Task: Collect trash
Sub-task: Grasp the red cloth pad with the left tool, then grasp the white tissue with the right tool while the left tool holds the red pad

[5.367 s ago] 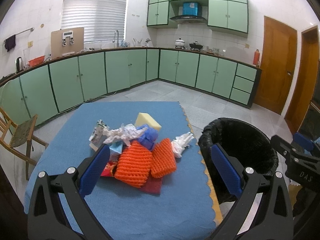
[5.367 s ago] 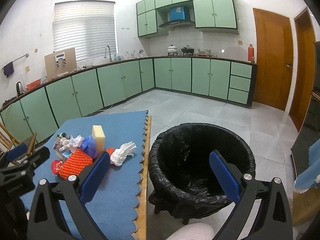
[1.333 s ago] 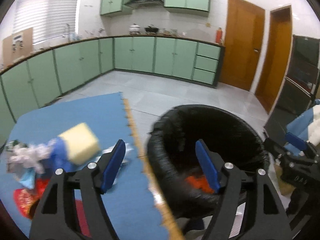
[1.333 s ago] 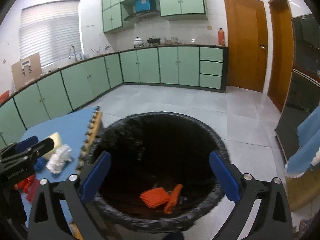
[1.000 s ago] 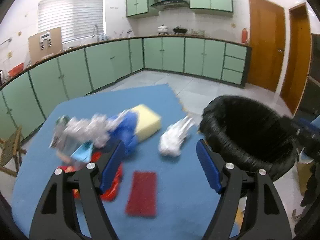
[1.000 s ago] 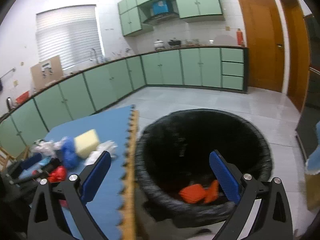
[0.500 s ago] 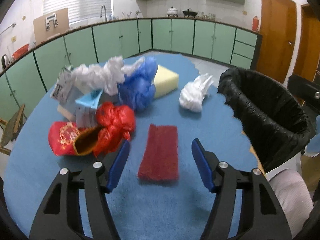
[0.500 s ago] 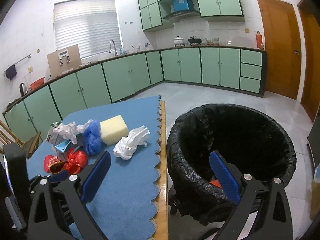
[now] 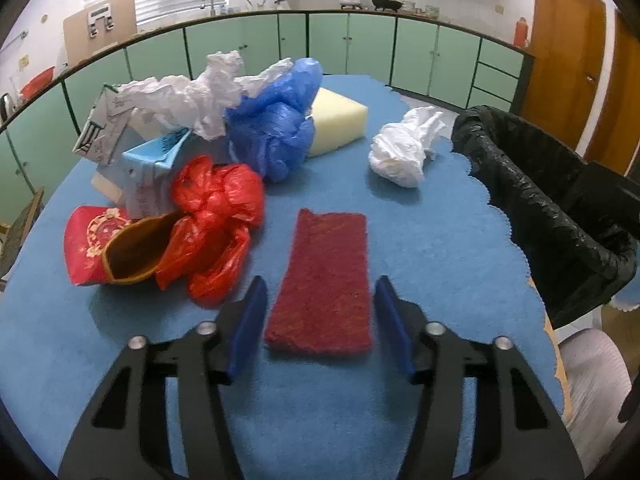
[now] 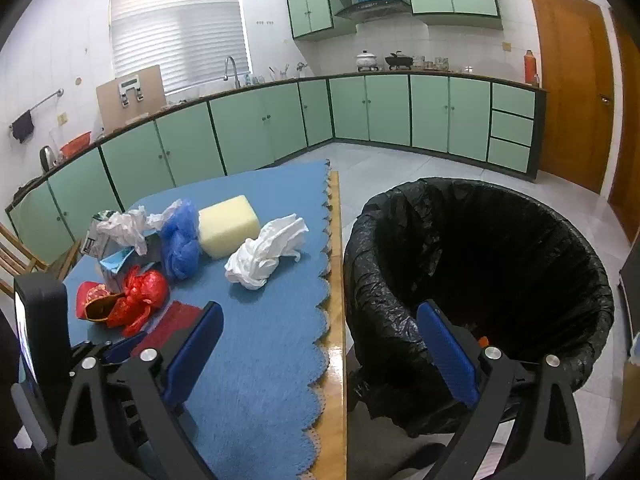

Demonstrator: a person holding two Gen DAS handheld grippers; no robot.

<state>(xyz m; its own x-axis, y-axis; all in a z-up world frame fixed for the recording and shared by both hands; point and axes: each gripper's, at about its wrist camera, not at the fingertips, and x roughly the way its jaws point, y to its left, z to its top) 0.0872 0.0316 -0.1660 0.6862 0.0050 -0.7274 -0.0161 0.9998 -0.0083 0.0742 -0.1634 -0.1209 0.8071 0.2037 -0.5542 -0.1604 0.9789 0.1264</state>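
Blue felt covers my bench (image 9: 440,248), and on it lies a dark red pad (image 9: 324,280), flat, with its near end between the spread fingers of my left tool (image 9: 318,320); the blue pads stand just beside the pad's long edges, and I cannot tell whether they touch it. Left of the pad sits a red bag (image 9: 216,220) crumpled against a red pouch (image 9: 96,244). Behind them are a pale blue carton (image 9: 148,168), white paper (image 9: 180,98), a blue bag (image 9: 276,124) and a yellow sponge (image 9: 340,120). A white wad (image 9: 404,152) lies apart, near the bench's scalloped edge. My right tool (image 10: 320,354) hangs open and empty, one finger over the bench edge, the other over the rim of the bin (image 10: 560,280), which stands just beside the bench with a black liner. Something orange (image 10: 483,339) shows low inside the bin.
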